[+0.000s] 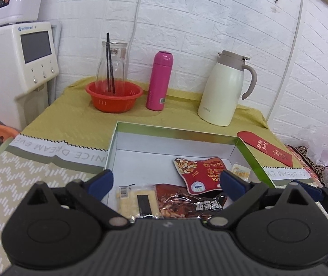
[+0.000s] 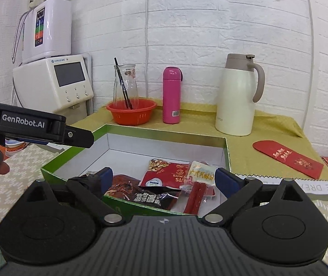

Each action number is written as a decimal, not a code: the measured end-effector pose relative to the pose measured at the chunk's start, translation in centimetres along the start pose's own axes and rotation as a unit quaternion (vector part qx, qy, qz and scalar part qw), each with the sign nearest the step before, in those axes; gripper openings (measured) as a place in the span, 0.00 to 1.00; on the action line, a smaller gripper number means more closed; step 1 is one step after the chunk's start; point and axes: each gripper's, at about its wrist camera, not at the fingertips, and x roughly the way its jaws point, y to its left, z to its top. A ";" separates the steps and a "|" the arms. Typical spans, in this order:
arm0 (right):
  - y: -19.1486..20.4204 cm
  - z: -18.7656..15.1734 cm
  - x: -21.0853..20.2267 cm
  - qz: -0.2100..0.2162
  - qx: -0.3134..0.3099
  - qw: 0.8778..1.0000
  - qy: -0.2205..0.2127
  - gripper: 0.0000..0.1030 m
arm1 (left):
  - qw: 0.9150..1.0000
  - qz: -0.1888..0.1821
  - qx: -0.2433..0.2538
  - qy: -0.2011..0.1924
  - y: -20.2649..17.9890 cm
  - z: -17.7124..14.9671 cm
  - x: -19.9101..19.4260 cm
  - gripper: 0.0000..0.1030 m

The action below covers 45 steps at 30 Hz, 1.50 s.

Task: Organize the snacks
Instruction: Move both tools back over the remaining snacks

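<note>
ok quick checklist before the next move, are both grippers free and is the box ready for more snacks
1. Left gripper open, nothing between its fingers: ok.
2. Right gripper open, nothing held: ok.
3. Snacks lie inside the green box; red nut packet, dark packet, sausage pack, pale packet: ok.
4. Free space in the box's far half: ok.
5. Snacks left outside the box: cannot tell; only a red envelope lies on the cloth beside it.
6. Thermos and pink bottle stand upright, clear of the box: ok.
</note>
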 end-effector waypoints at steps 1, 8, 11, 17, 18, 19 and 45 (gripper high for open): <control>0.1 0.0 -0.6 0.010 0.007 1.000 0.002 1.00 | 1.000 -0.002 0.001 0.000 -0.1 -0.2 -0.7 0.95; 1.8 -0.8 -6.4 0.037 -0.004 0.999 -0.004 1.00 | 1.000 0.001 0.018 -0.002 -0.1 -2.8 -7.0 0.95; 2.7 -2.1 -9.2 0.040 -0.026 0.999 -0.009 1.00 | 0.999 -0.023 0.019 -0.011 0.5 -5.2 -9.6 0.95; 3.9 -5.8 -12.0 0.056 0.000 0.997 0.043 1.00 | 1.000 -0.022 0.016 0.013 1.5 -10.7 -12.1 0.95; 4.2 -6.5 -12.3 0.056 0.001 0.997 0.047 1.00 | 1.000 -0.018 0.013 0.017 1.6 -11.6 -12.3 0.95; 4.4 -7.2 -12.6 0.054 0.003 0.997 0.049 1.00 | 0.999 -0.019 0.010 0.023 1.7 -12.4 -12.3 0.95; 5.4 -12.4 -13.4 -0.003 0.051 0.997 0.064 1.00 | 0.989 -0.086 -0.029 0.121 1.3 -13.5 -5.3 0.61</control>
